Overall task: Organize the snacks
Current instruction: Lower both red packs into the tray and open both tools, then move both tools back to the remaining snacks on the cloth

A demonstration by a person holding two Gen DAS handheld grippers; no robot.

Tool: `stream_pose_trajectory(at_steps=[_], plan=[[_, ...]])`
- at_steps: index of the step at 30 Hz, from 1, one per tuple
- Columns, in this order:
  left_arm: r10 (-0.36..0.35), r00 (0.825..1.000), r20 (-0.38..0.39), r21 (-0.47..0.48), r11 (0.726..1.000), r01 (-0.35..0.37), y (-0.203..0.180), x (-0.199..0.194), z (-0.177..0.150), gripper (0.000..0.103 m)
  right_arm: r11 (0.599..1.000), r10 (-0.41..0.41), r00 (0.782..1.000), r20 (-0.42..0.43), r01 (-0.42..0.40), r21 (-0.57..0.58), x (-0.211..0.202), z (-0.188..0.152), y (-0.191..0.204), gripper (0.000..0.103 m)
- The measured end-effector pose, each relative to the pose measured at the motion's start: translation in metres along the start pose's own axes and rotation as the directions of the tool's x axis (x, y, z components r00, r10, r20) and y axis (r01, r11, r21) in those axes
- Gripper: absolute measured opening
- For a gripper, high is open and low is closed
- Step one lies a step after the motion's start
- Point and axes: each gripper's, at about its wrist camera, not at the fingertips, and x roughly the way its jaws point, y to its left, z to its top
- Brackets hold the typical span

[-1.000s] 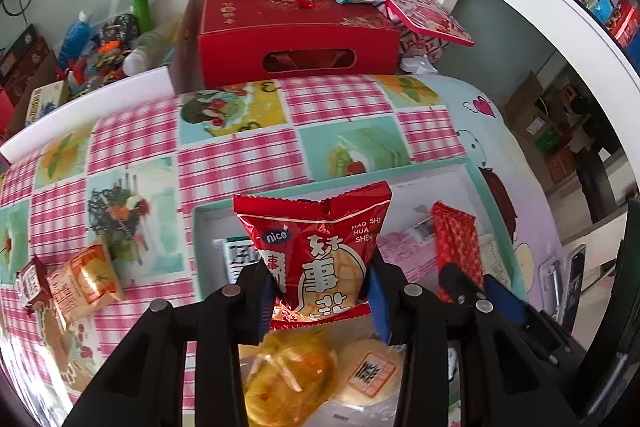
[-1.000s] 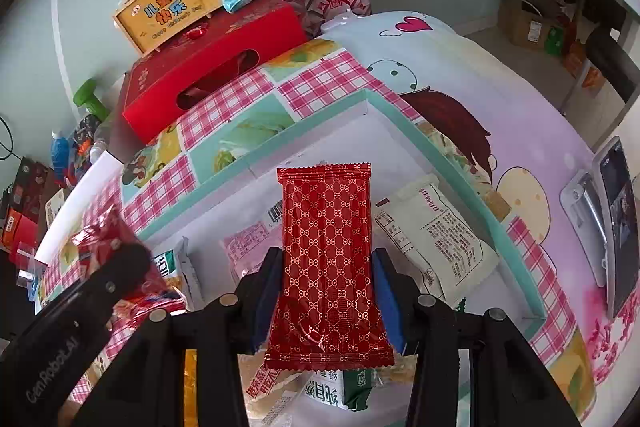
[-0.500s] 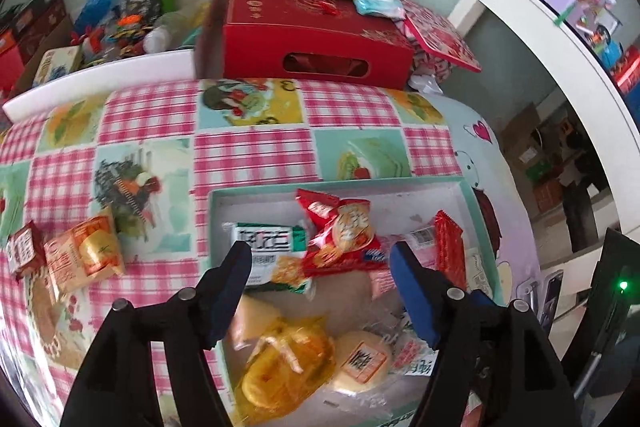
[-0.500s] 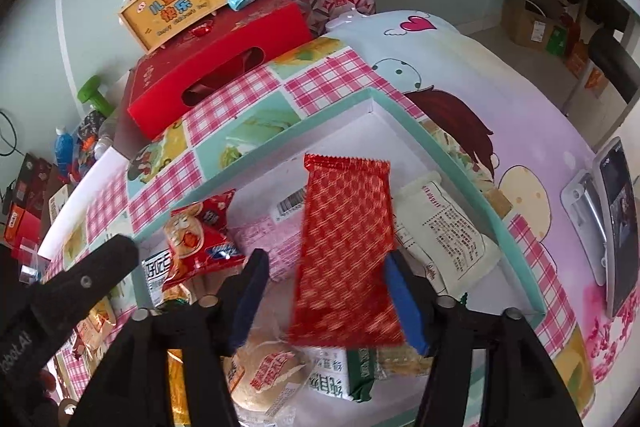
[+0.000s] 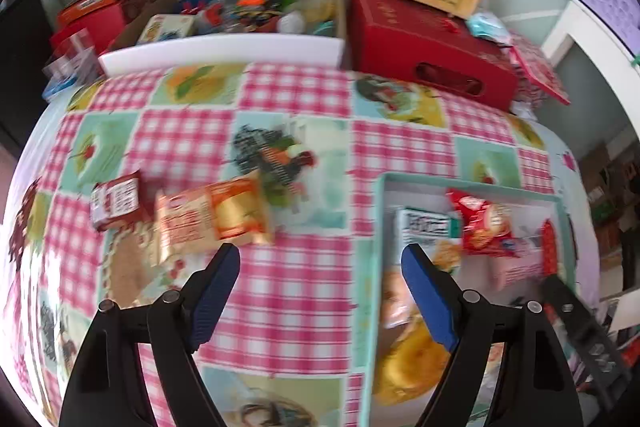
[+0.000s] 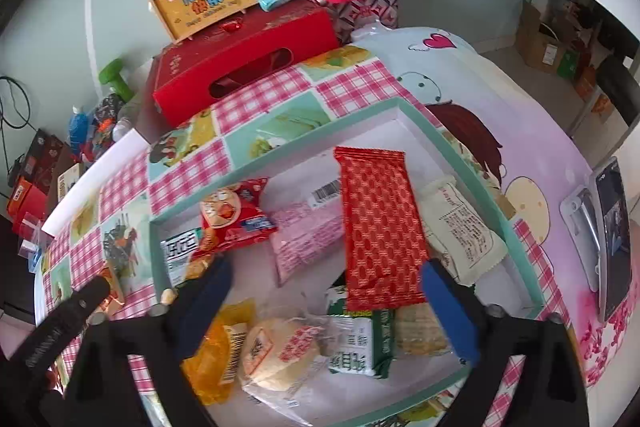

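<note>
Snacks mostly lie gathered in the teal-rimmed tray [image 6: 472, 179], the red patterned wafer pack [image 6: 380, 227] flat on top, presumably just dropped there. The right hand-held gripper [image 6: 324, 303] hangs over it, jaws opening, pinching nothing. The left hand-held gripper [image 5: 320, 291], also opening and empty, faces two stray packets, orange [image 5: 216, 215] and dark red [image 5: 116, 201], left of the tray, likely next. The table wears a pink checked cloth [image 5: 280, 307]; a red gift box [image 6: 244, 59] and clutter stand at the far edge.
</note>
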Motion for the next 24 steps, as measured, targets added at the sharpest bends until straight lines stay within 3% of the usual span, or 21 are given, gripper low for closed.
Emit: stream_pose_trajectory(at_steps=[12, 24], plan=[[0.083, 0.996, 0.014, -0.070, 0.994, -0.082, 0.056, -0.005, -0.016, 0.085, 0.989, 0.064, 0.998, 0.025, -0.060, -0.136, -0.019, -0.010, 0.055, 0.103], [0.171, 0.985, 0.018, -0.204, 0.965, -0.164, 0.116, -0.010, -0.019, 0.085, 0.921, 0.180, 0.984, -0.002, -0.169, -0.350, -0.033, -0.045, 0.140, 0.103]])
